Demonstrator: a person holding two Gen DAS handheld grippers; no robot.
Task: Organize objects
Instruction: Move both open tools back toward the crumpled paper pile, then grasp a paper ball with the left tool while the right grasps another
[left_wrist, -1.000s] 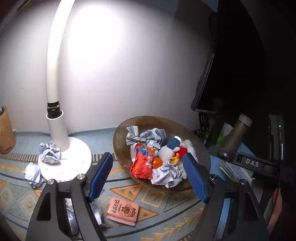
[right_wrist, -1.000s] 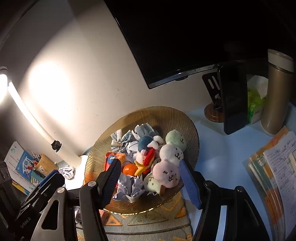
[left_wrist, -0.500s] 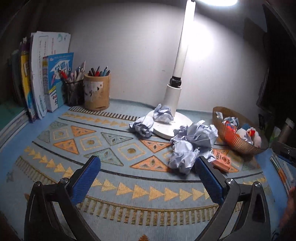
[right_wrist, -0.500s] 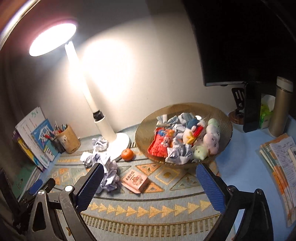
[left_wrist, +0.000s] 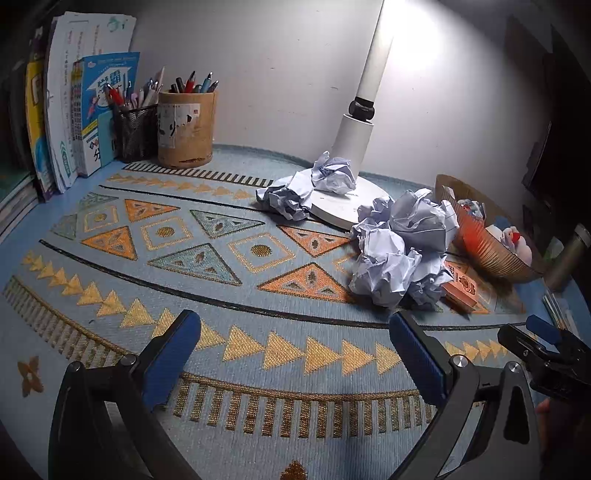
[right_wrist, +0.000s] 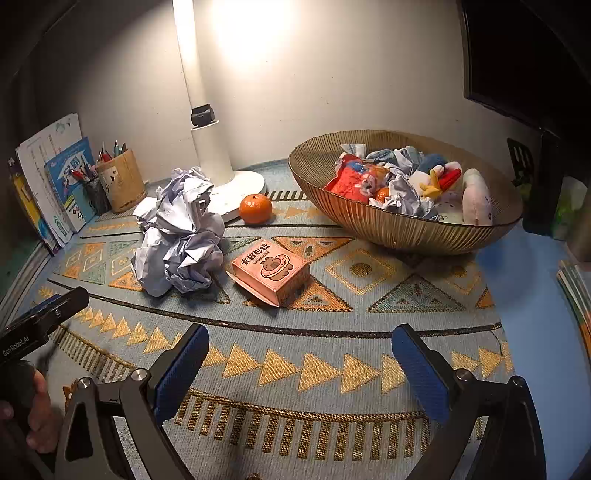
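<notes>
A ribbed brown bowl (right_wrist: 402, 225) holds plush toys, a red packet, crumpled paper and cloth; it also shows at the right of the left wrist view (left_wrist: 487, 254). A pile of crumpled paper (right_wrist: 177, 236) (left_wrist: 399, 243) lies on the patterned mat. A pink box (right_wrist: 271, 271) (left_wrist: 460, 286) sits beside it, and a tangerine (right_wrist: 255, 208) rests by the lamp base. More paper balls (left_wrist: 314, 184) lie against the lamp base. My left gripper (left_wrist: 295, 350) is open and empty, low over the mat. My right gripper (right_wrist: 301, 363) is open and empty, in front of the box.
A white desk lamp (left_wrist: 351, 155) stands at the back. A wooden pen cup (left_wrist: 186, 129), a mesh pen holder (left_wrist: 135, 131) and upright books (left_wrist: 85, 110) stand at the back left. A dark monitor (right_wrist: 524, 62), a metal flask (left_wrist: 569, 258) and papers (right_wrist: 578, 291) are on the right.
Both grippers have pulled back from the bowl and dropped low over the mat. A tangerine now lies by the lamp base. Both grippers stay open.
</notes>
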